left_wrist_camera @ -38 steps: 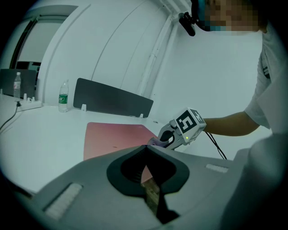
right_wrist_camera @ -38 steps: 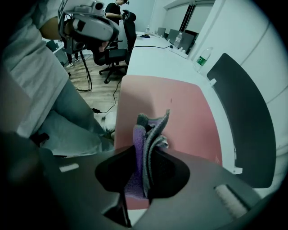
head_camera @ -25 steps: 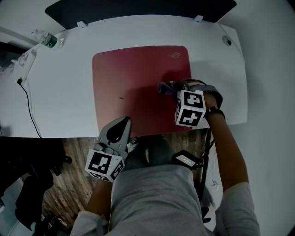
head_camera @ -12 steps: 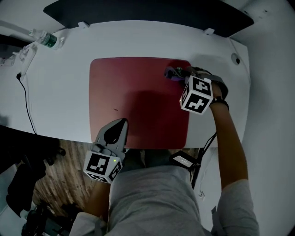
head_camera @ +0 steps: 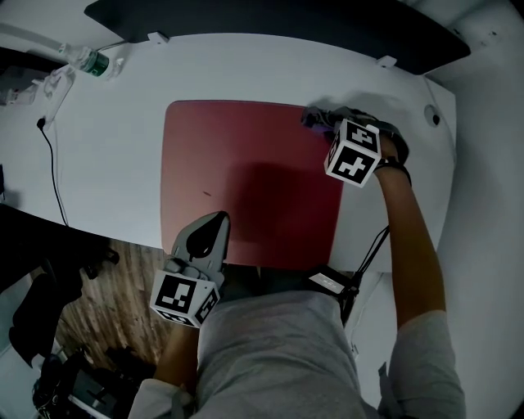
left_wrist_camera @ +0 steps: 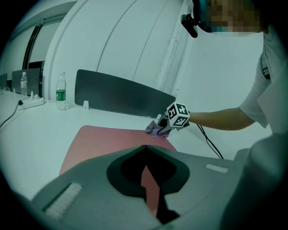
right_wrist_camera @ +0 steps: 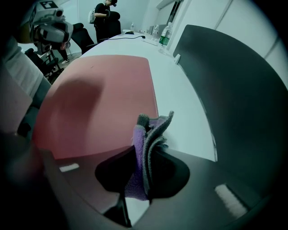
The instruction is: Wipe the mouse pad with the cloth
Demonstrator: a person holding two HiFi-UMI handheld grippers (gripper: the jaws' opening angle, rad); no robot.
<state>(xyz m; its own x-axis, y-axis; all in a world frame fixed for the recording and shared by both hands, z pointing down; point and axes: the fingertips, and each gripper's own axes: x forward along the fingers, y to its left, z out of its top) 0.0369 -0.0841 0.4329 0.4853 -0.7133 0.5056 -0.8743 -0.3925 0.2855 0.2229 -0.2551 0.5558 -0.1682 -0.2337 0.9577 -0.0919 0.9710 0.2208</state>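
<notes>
One white surface: carries everything listed below; a dark grey upright panel stands along its far edge.
Red rectangular mouse pad: lies flat in the middle of the surface, with its near edge close to the surface's near edge. A small dark speck shows on its left half.
Right gripper: reaches out to the far right corner of the mouse pad, with the marker cube uppermost in the head view. Its fingers are clamped on the cloth.
Left gripper: sits at the near edge of the mouse pad, left of centre, pointing away from the person. Its fingers are pressed together at the tips with nothing between them. Contact with the pad cannot be confirmed.
Purple folded cloth: pinched upright in the right gripper, its folds sticking out beyond the fingers. It sits at the pad's far right corner, where red pad meets white surface. The left gripper view shows it down against the pad.
Clear plastic bottle with green label: lies at the surface's far left corner, well apart from the pad.
Black cable: runs down the surface's left side.
</notes>
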